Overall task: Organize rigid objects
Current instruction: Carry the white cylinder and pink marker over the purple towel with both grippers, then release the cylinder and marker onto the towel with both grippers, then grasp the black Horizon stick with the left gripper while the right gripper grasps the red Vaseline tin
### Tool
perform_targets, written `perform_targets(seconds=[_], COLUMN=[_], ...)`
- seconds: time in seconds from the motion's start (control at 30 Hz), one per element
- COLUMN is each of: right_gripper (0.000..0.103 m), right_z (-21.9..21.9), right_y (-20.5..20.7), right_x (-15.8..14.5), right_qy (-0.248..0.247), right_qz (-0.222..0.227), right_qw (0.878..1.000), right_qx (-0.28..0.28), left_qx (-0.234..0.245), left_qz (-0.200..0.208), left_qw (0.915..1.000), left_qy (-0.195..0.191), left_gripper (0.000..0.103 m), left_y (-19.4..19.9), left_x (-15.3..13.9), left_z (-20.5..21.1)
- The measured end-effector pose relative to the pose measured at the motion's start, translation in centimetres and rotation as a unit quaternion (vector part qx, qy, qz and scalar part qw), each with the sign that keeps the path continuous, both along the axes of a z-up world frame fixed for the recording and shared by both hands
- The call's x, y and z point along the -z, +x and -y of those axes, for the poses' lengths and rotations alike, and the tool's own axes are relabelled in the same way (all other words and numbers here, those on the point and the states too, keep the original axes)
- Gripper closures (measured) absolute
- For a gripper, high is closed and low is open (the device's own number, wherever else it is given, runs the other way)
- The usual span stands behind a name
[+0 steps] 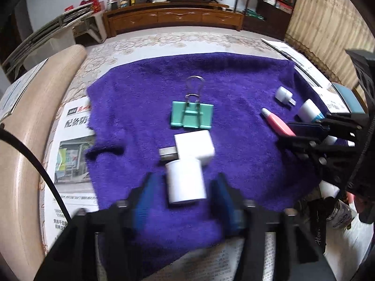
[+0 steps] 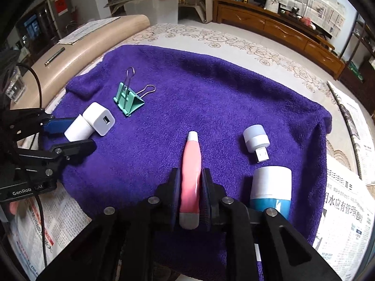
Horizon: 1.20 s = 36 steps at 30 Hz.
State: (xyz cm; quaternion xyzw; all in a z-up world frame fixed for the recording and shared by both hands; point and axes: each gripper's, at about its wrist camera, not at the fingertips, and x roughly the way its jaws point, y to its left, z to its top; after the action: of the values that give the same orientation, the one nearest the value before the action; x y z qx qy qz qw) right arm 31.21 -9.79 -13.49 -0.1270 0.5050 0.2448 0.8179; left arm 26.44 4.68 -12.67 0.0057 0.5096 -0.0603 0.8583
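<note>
On a purple towel (image 1: 234, 89) (image 2: 211, 89) lie several small items. My left gripper (image 1: 185, 187) (image 2: 70, 133) is open, its blue pads either side of a white cylinder (image 1: 185, 180) (image 2: 76, 127) that lies against a white USB charger cube (image 1: 194, 146) (image 2: 99, 118). A mint binder clip (image 1: 192, 116) (image 2: 129, 100) lies beyond them. My right gripper (image 2: 191, 180) (image 1: 302, 131) is shut on a pink pen-shaped tube (image 2: 191, 164) (image 1: 277, 121). A small white USB plug (image 2: 255, 140) (image 1: 284, 94) and a white-and-blue bottle (image 2: 271, 187) (image 1: 309, 111) lie to its right.
Newspaper (image 1: 70, 154) (image 2: 346, 201) lies under the towel on a floral tablecloth (image 2: 222, 37). A beige curved bolster (image 1: 35, 107) (image 2: 82, 46) runs along the left edge. A wooden cabinet (image 1: 173, 18) stands across the room.
</note>
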Motion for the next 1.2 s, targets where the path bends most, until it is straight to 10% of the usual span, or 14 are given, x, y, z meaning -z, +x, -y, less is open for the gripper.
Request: perform_targets(seconds=[0.27, 0.37, 0.67, 1.2], right_gripper=[0.045, 0.002, 0.000, 0.000], right_z=[0.6, 1.2, 8.0, 21.5], right_y=[-1.5, -2.9, -7.4, -15.4], right_x=[-2.2, -4.0, -7.6, -5.5], right_qy=[0.046, 0.051, 0.058, 0.059], right_qz=[0.022, 0.045, 0.060, 0.056], right_qw=[0.999, 0.997, 0.990, 0.964], right_qx=[0.011, 0.022, 0.117, 0.251], left_qx=[-0.008, -0.013, 0.029, 0.089], left_qz=[0.036, 0.051, 0.044, 0.029], left_qw=[0.9992, 0.9985, 0.9969, 0.9952], left_qy=[-0.017, -0.018, -0.059, -0.027], left_gripper=[0.013, 0.003, 0.002, 0.003], left_y=[-2.3, -3.7, -8.3, -10.8], left_x=[-2.1, -2.9, -3.8, -0.4], left_z=[-0.2, -0.1, 4.5, 13.0])
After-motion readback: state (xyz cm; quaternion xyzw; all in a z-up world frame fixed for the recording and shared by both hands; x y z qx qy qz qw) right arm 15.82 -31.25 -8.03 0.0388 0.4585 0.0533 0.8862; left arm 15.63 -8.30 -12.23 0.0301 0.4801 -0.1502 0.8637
